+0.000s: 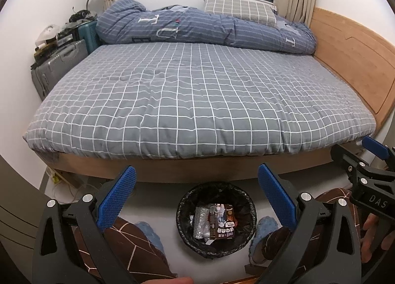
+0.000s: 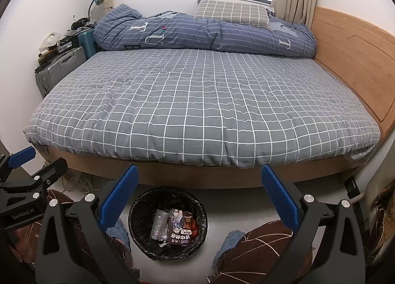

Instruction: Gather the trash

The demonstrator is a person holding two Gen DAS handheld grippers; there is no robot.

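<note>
Left wrist view | left tool hovering spread, gripping nothing | right tool likewise spread | trash lying inside black-lined bin on floor beside bed
</note>
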